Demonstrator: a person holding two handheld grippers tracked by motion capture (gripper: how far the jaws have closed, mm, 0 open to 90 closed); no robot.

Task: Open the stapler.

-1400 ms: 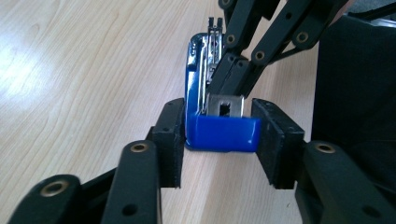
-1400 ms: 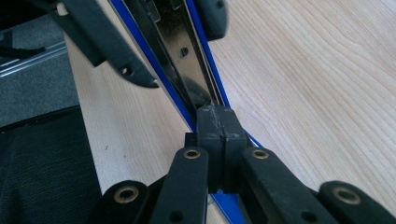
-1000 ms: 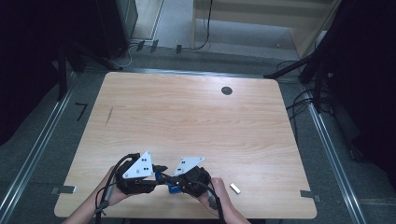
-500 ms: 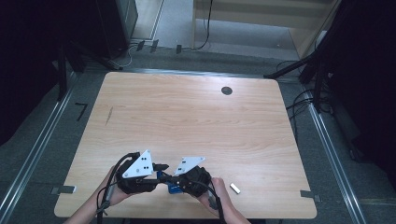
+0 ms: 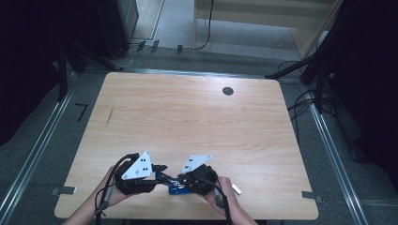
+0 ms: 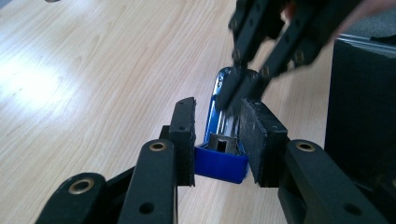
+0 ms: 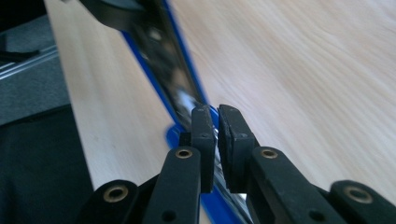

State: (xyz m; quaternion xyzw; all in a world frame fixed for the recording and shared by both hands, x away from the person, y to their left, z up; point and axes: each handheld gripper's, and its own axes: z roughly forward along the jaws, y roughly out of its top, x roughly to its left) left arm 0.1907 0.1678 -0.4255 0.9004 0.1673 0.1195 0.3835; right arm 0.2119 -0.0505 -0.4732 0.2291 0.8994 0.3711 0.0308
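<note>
A blue stapler point(image 5: 172, 185) with a shiny metal inside is held over the near edge of the wooden table point(image 5: 197, 122), between my two grippers. My left gripper point(image 5: 161, 176) is shut on its blue rear end point(image 6: 222, 164), one pad pressing each side; that gripper point(image 6: 219, 106) looks along the stapler's length. My right gripper point(image 5: 182, 181) comes from the other side, its tips point(image 6: 237, 91) pinching the thin metal part near the front. In the right gripper view its pads point(image 7: 216, 113) stand almost together on the metal strip point(image 7: 163, 56), having just eased apart slightly.
A small white piece point(image 5: 237, 189) lies on the table right of my right hand. A black round hole point(image 5: 228, 91) sits at the far right of the tabletop, and a dark streak point(image 5: 109, 116) marks its left side. Cables and dark stands surround the table.
Both hands and the stapler stay in the same place near the table's front edge; no visible shift.
</note>
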